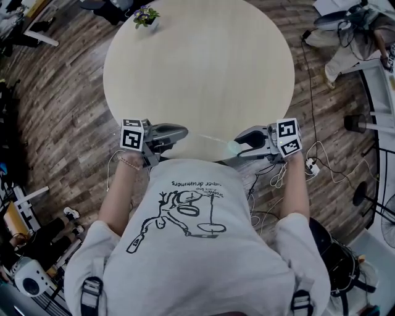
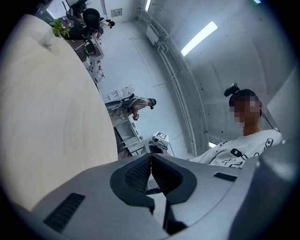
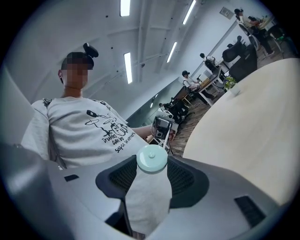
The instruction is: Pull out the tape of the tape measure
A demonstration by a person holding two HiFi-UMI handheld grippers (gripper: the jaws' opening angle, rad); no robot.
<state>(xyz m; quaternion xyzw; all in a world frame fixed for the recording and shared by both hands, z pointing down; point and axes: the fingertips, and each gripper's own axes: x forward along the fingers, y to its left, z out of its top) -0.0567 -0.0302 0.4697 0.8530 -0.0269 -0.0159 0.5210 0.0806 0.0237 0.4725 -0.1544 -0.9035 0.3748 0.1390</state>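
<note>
Plainly, both tools are busy at the near edge of the round, pale table [image 1: 197,68], just in front of our printed shirt [image 1: 191,216]. We see the right gripper [image 1: 237,143] clamped on the tape measure [image 1: 232,147], a small round mint-green case. In the right gripper view the case [image 3: 151,159] sits upright between the two ribbed pads, which press on it from either side with the jaws standing wide around it. From the case a thin pale tape [image 1: 210,139] runs across the table edge to the left gripper [image 1: 184,132], whose tips meet on the tape's far end. In the left gripper view its jaws [image 2: 151,161] are pressed together along a single line, with no gap between the pads. The right gripper view shows the same tape [image 3: 165,137] as a narrow white strip leading away from the case toward the other tool. Both grippers point at each other, a short way apart, with the tape spanning the gap between them. A small potted plant [image 1: 145,16] stands at the table's far edge, well apart from the tape measure, and wooden floor [image 1: 55,111] surrounds the table.
</note>
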